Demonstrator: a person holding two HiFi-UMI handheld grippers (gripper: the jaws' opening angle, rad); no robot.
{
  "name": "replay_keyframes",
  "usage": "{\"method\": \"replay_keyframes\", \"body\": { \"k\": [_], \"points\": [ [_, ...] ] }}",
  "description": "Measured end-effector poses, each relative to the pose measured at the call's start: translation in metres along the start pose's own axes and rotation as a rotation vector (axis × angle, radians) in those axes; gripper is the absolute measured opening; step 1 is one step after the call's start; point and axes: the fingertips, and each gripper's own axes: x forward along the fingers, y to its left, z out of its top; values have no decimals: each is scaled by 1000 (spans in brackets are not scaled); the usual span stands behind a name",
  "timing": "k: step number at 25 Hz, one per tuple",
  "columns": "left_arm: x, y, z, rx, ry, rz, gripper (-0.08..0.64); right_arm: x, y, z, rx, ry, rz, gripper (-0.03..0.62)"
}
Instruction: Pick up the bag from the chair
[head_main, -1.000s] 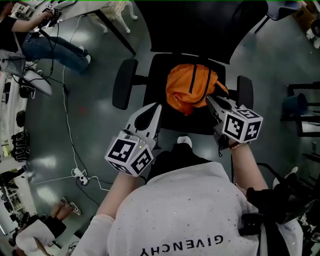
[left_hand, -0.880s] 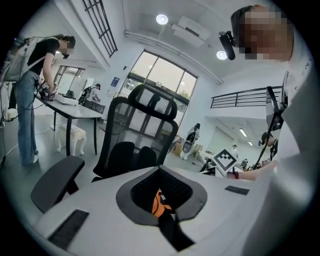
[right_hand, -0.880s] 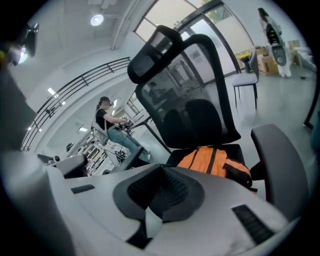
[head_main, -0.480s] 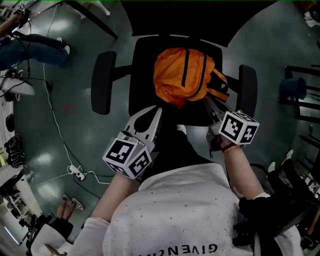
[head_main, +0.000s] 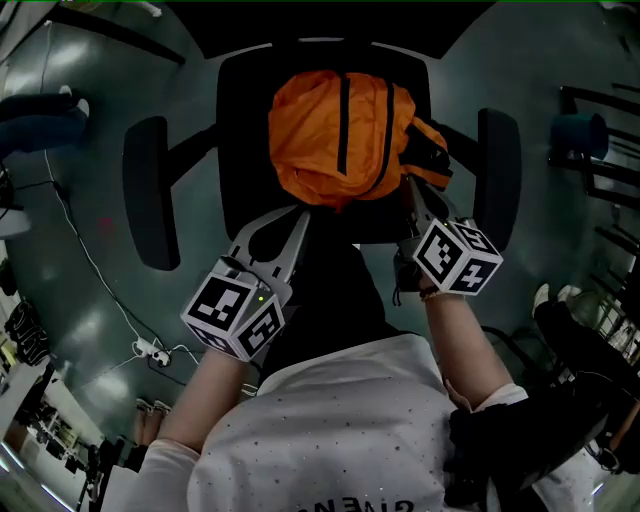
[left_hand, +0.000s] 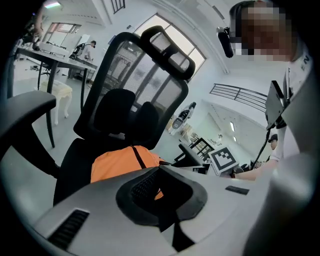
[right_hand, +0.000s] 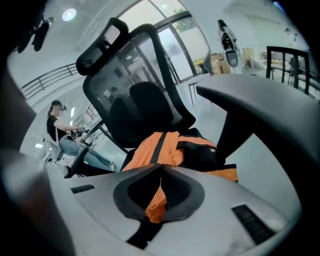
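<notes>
**Desk:** How many bags are in shot, and where?

**Photographer:** One. A crumpled orange fabric bag (head_main: 340, 135) with black straps lies on the seat of a black office chair (head_main: 240, 110). It sits between one armrest (head_main: 150, 195) at the picture's left and the other armrest (head_main: 497, 170) at its right.

**Desk:** And the tools?

**Photographer:** Two, one in each hand of a person in a white top (head_main: 340, 430), seen from above. The left tool (head_main: 300, 213) points at the bag's near edge. The right tool (head_main: 408, 188) points at its right flank, beside a black strap. Both are clenched, jaw tips pressed together with nothing pinched between them. Orange cloth shows only through the opening behind the tips. Whether the tips touch the fabric cannot be told.

**Desk:** Anything else to count?

**Photographer:** Two marker cubes: the left marker cube (head_main: 232, 315) and the right marker cube (head_main: 457, 257). There is also one white cable (head_main: 95, 270) trailing over the grey floor (head_main: 60, 230), left of the chair.
</notes>
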Motion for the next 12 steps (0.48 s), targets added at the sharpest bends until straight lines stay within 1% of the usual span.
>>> {"method": "replay_keyframes", "body": {
  "k": [2, 3, 5, 9, 12],
  "points": [
    [3, 4, -2, 11, 26, -7, 6, 6, -13, 7, 13, -28, -59, 5],
    [4, 7, -1, 15, 36, -9, 6, 9, -17, 12, 21, -45, -85, 16],
    [7, 14, 1, 18, 54, -10, 6, 14, -25, 19, 29, -67, -132, 65],
    [11, 25, 6, 6, 70, -5, 6, 23, -46, 18, 32, -45, -214, 199],
    [12, 33, 10, 3, 74, -3, 6, 29, -61, 19, 46, -51, -281, 250]
  ]
}}
